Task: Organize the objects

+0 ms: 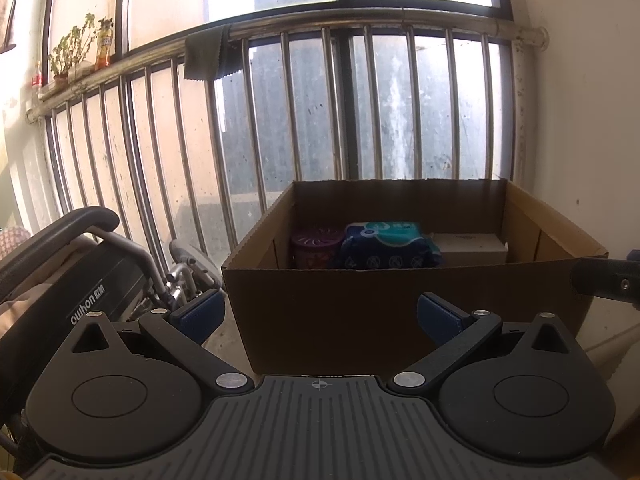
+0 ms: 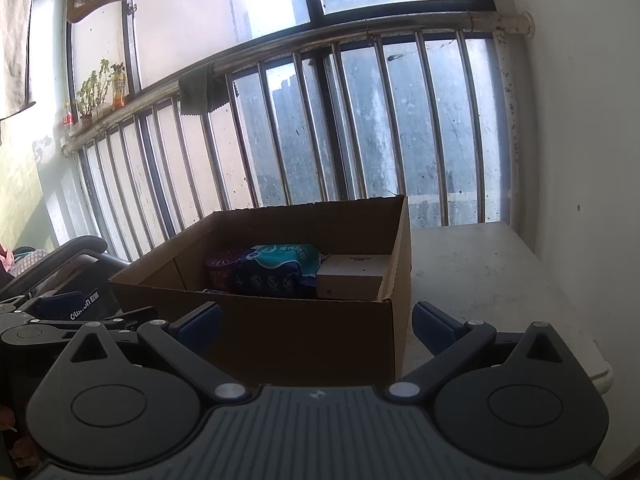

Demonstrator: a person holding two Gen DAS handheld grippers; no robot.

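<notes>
Open brown cardboard box [image 1: 400, 308] sitting upright on a pale table [image 2: 500, 272], holding along its far wall a purple round canister [image 1: 316, 246], a blue-and-teal soft pack [image 1: 386, 246] lying beside it, and a beige carton [image 1: 470, 248] lying flat.

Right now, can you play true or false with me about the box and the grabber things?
1. The cardboard box has things inside it. True.
2. The left gripper is squeezing the blue packet. False: its fingers are spread wide with nothing between them, and the packet lies in the box.
3. The blue packet sits between the purple container and the white box. True.
4. The right gripper is shut. False: it is open and empty.
5. A cloth hangs on the window railing. True.
</notes>
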